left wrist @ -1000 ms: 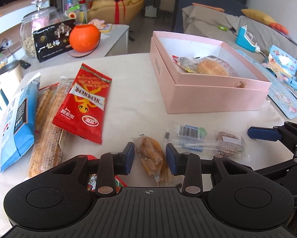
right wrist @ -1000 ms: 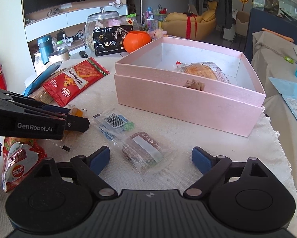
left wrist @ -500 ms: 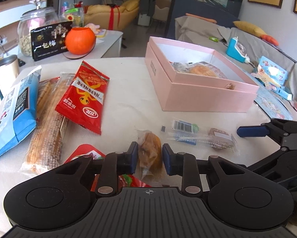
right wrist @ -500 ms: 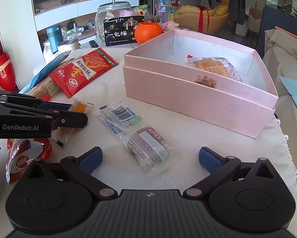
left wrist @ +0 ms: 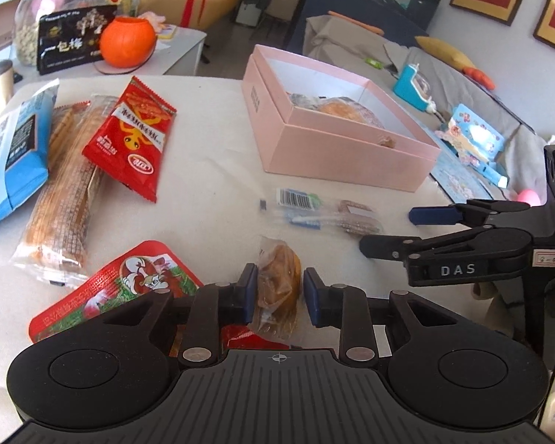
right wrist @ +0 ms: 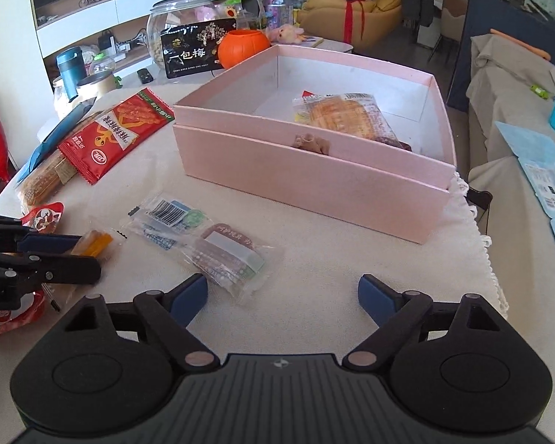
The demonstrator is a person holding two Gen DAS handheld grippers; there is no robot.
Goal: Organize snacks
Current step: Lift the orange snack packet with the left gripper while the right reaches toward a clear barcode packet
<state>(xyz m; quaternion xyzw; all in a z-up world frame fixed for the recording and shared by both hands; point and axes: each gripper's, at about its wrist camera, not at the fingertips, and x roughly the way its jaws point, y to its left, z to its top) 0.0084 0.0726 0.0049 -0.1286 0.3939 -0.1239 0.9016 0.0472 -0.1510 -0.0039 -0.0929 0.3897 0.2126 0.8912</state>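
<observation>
A small orange snack packet (left wrist: pixel 279 281) sits between the blue pads of my left gripper (left wrist: pixel 279 294), which is shut on it just above a red foil bag (left wrist: pixel 118 285). The right wrist view shows the same packet (right wrist: pixel 96 244) in the left gripper (right wrist: pixel 55 255). My right gripper (right wrist: pixel 283 296) is open and its jaws are closing. A clear long packet with a barcode (right wrist: pixel 210 248) lies just ahead of its left finger, not between the pads. The open pink box (right wrist: pixel 314 185) holds a wrapped bread (right wrist: pixel 344 114).
On the left of the white cloth lie a red snack bag (left wrist: pixel 133 137), a long biscuit pack (left wrist: pixel 66 192) and a blue bag (left wrist: pixel 10 155). Behind them stand an orange pumpkin pot (left wrist: pixel 127 42) and a glass jar (left wrist: pixel 44 11). The table's edge runs right of the box.
The left jaws have come together onto the orange packet, and the left hand has shifted and turned. The right jaws widened, then narrowed; that hand has barely moved.
</observation>
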